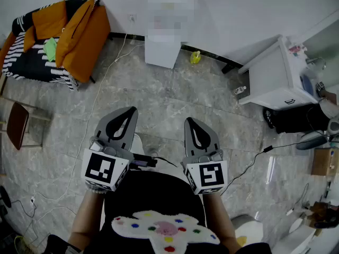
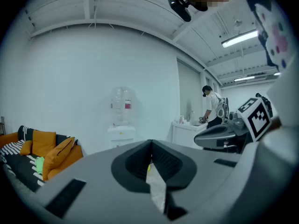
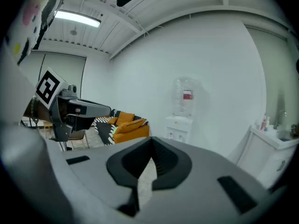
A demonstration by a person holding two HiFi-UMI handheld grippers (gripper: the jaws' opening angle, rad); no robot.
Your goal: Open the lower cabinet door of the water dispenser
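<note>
White water dispenser (image 1: 161, 49) by the far wall (image 1: 238, 9) at twelve o'clock, well apart from both tools, left tool (image 1: 127, 117) and right tool (image 1: 193, 126) side by side, jaws pressed together, nothing between.

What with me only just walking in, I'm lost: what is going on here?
A person stands in a room with tongs in each hand. The left tongs and the right tongs are both shut and empty, pointing ahead over the stone floor. The water dispenser stands against the far wall, well apart from both tongs, so its lower cabinet door is not yet touched. The door looks closed, though it is small in view.
</note>
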